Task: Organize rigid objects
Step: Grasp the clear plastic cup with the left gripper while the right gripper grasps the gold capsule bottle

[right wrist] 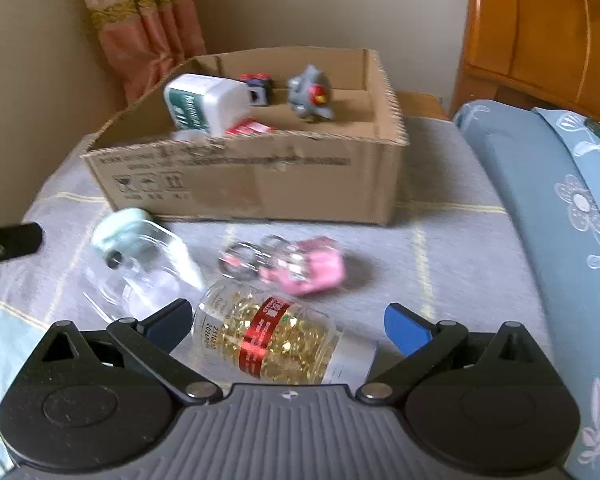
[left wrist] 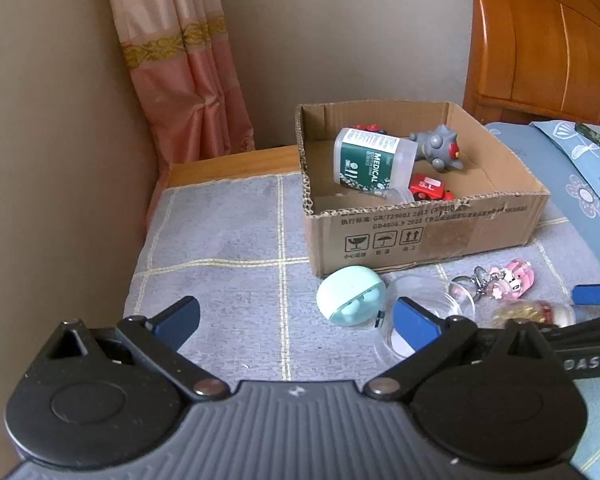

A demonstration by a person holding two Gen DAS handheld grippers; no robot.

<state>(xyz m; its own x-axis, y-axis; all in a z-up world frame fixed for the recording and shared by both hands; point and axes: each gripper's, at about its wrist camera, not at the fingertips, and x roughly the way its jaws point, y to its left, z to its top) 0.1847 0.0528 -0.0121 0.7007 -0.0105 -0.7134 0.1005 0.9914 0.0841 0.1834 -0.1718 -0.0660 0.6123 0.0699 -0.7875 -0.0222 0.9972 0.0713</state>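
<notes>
Straddling the capsule bottle [right wrist: 276,340], your right gripper [right wrist: 288,328] has its fingers spread apart, one on each side of the bottle lying on the bed cover [left wrist: 228,240]. Your left gripper [left wrist: 296,320] is also spread wide, holding nothing, near the mint case [left wrist: 350,295]. Behind them, the cardboard box [left wrist: 420,232] holds the medical bottle [left wrist: 370,158] and grey toy [left wrist: 438,148].
</notes>
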